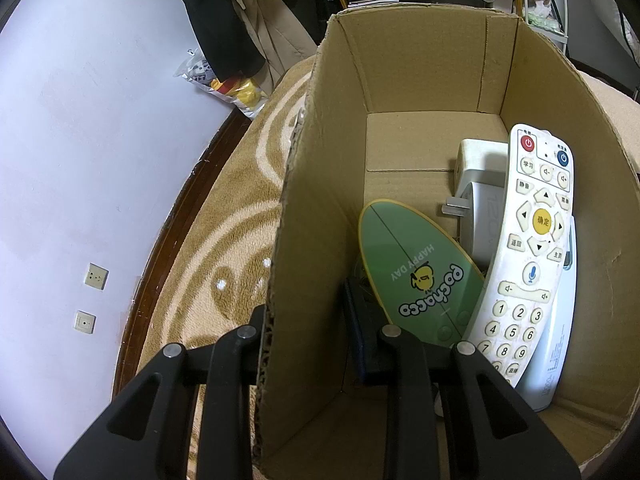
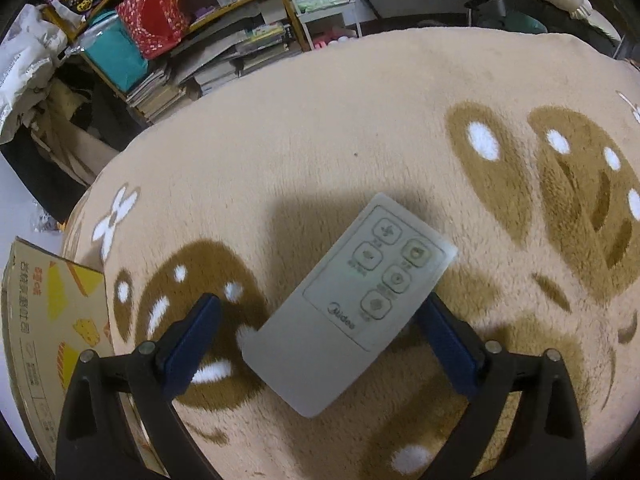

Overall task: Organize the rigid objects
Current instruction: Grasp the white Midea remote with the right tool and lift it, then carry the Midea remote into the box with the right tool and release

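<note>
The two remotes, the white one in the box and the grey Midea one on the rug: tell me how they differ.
The white remote stands tilted inside the cardboard box, leaning on other items; the grey Midea remote lies flat on the plush rug.
The white remote has many buttons, with a number pad and coloured keys; the grey one shows five pale buttons.
The white remote is long and curved, the grey one a short rectangle.
Both lie face up.

Inside the tall brown cardboard box (image 1: 420, 68), the far-left floor is the only bare patch. The green oval Pochacco board (image 1: 416, 272), long white TV remote (image 1: 532, 248) and white plug adapter (image 1: 480, 184) crowd its right and near side. Outside the box, the tan plush rug (image 2: 320, 128) lies wide open beyond the flat grey Midea remote (image 2: 352, 300).
</note>
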The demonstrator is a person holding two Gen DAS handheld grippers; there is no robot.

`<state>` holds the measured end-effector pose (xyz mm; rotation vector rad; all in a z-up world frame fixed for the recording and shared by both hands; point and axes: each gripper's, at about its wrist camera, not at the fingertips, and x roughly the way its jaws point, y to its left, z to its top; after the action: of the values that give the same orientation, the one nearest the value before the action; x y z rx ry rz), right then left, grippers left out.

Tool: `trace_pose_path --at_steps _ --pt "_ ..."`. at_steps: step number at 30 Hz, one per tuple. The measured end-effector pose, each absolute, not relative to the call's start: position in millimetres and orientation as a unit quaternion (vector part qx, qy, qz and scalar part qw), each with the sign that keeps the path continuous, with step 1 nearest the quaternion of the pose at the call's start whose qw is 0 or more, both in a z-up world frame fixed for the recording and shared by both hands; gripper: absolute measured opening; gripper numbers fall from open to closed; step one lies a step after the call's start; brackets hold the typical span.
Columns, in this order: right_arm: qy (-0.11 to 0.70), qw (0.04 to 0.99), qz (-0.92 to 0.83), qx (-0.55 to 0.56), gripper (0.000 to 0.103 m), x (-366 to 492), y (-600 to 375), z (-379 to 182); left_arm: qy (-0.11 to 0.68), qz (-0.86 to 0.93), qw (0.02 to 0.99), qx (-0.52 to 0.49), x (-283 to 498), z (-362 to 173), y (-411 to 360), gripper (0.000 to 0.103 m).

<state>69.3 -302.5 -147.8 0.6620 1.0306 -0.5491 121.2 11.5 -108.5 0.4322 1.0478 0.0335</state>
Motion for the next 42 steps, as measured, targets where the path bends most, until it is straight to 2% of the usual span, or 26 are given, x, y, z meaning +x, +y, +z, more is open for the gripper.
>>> trace_pose_path --at_steps 5,7,11,17,22,30,42 --pt "0.485 0.785 -0.264 0.28 0.092 75.1 -299.0 -147.4 0.496 0.016 0.843 0.205 121.3 -108.4 11.5 0.025" --pt "0.494 0.786 -0.268 0.256 0.084 79.7 -293.5 -147.6 0.496 0.016 0.843 0.205 121.3 -108.5 11.5 0.025" --pt "0.506 0.79 -0.267 0.22 0.082 86.5 -286.2 -149.2 0.496 0.016 0.843 0.205 121.4 -108.5 11.4 0.025" --pt "0.498 0.796 -0.265 0.218 0.073 86.7 -290.1 -149.0 0.496 0.016 0.843 0.205 121.4 -108.5 11.2 0.025" --pt "0.481 0.806 -0.259 0.228 0.052 81.3 -293.1 -145.2 0.496 0.016 0.843 0.205 121.4 -108.5 11.1 0.025" --pt "0.451 0.829 -0.209 0.256 0.052 80.7 -281.6 -139.2 0.496 0.016 0.843 0.205 121.4 -108.7 10.9 0.025" --pt "0.427 0.863 -0.151 0.224 0.052 94.8 -240.6 -107.2 0.497 0.016 0.843 0.205 121.6 -108.4 11.1 0.025"
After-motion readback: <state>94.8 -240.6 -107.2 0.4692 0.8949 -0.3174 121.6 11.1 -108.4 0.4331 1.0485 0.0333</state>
